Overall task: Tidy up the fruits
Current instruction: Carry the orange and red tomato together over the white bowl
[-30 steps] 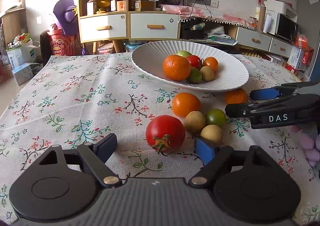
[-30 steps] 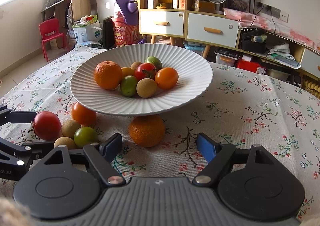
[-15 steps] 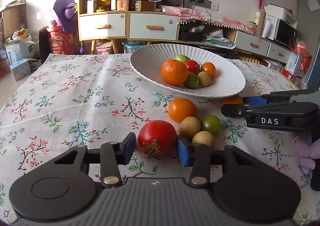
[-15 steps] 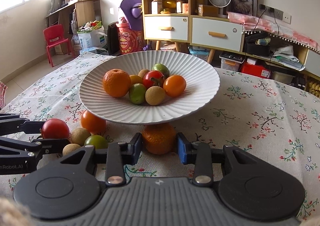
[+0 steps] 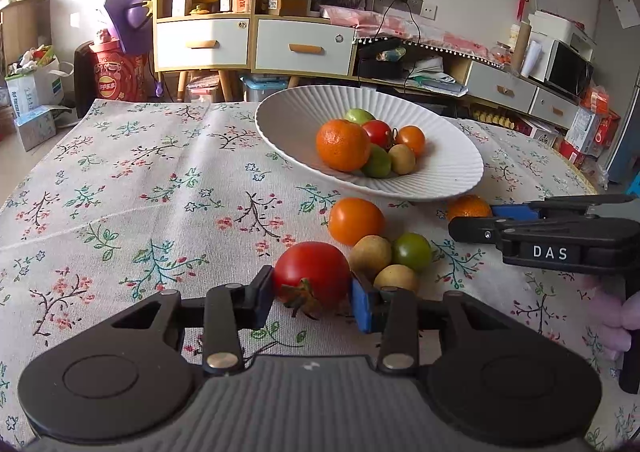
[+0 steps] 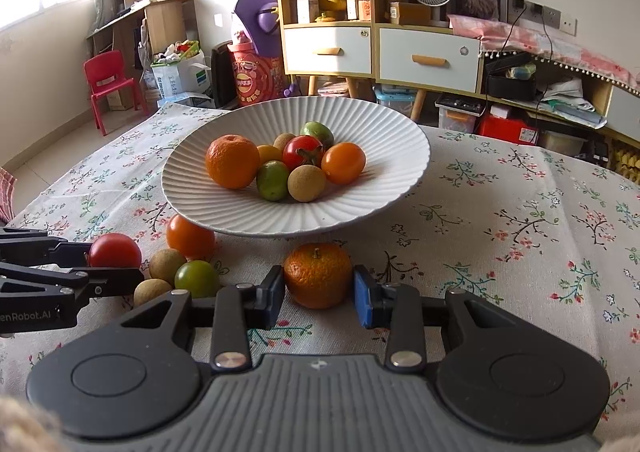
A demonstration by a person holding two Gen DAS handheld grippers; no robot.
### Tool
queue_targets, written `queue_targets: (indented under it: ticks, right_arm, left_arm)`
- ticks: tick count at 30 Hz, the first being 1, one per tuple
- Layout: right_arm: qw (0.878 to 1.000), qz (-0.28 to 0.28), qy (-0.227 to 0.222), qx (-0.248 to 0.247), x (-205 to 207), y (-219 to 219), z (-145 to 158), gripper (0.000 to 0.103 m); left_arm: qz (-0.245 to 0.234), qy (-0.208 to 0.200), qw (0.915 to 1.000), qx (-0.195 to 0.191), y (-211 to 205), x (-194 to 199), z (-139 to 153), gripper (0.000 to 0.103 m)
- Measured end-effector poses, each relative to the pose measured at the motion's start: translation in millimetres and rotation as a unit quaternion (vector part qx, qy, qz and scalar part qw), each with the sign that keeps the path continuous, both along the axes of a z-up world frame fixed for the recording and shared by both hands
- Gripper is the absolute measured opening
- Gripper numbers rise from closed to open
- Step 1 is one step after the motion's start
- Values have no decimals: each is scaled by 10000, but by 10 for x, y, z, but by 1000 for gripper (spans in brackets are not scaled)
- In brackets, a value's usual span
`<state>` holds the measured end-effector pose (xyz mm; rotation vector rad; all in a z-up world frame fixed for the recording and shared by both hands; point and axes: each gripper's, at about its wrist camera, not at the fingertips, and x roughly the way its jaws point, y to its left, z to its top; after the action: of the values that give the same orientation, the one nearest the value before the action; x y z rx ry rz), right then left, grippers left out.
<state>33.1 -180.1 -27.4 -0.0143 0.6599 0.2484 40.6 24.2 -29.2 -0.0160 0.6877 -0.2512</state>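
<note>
A white ribbed plate on the flowered tablecloth holds several fruits. My left gripper is shut on a red tomato, which also shows in the right wrist view. My right gripper is shut on an orange mandarin, seen in the left wrist view by the plate's near rim. Both fruits rest on the cloth. An orange tomato, a green tomato and two tan fruits lie between the grippers.
The table's far edge faces a shelf unit with drawers. A red child's chair stands on the floor at the left. Bare tablecloth lies to the left and to the right.
Both grippers were open a second ago. The left closed onto the red tomato and the right moved forward and closed onto the mandarin.
</note>
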Motion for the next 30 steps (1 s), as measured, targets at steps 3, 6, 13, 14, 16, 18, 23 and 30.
queue_targets:
  ticks: [3, 6, 13, 14, 16, 18, 23, 30]
  right_arm:
    - [10000, -32, 51, 47, -11, -12, 17, 33]
    - [9998, -97, 118, 113, -29, -25, 36, 33]
    - [9991, -187, 147, 356, -78, -67, 159, 33]
    - [9990, -202, 144, 385, -83, -74, 178, 33]
    - [9987, -234, 129, 427, -98, -87, 216, 33]
    - [9986, -254, 101, 454, -111, -100, 247, 33]
    - [9979, -318, -42, 568, -116, -143, 345, 33]
    - [9964, -228, -205, 792, 7, -166, 428, 33]
  left_arm:
    - [-44, -35, 10000, -32, -7, -12, 39, 42]
    - [-64, -54, 9999, -76, -11, -18, 86, 42]
    - [-126, -84, 9998, -144, -36, -23, 185, 42]
    - [-132, -81, 9998, -155, -37, -24, 193, 42]
    - [-136, -75, 9997, -193, -37, -23, 220, 42]
    - [-139, -86, 9996, -232, -39, -21, 252, 42]
    - [-179, -160, 9993, -275, -58, -13, 341, 42]
    - [-284, -186, 9991, -260, -202, 36, 453, 42]
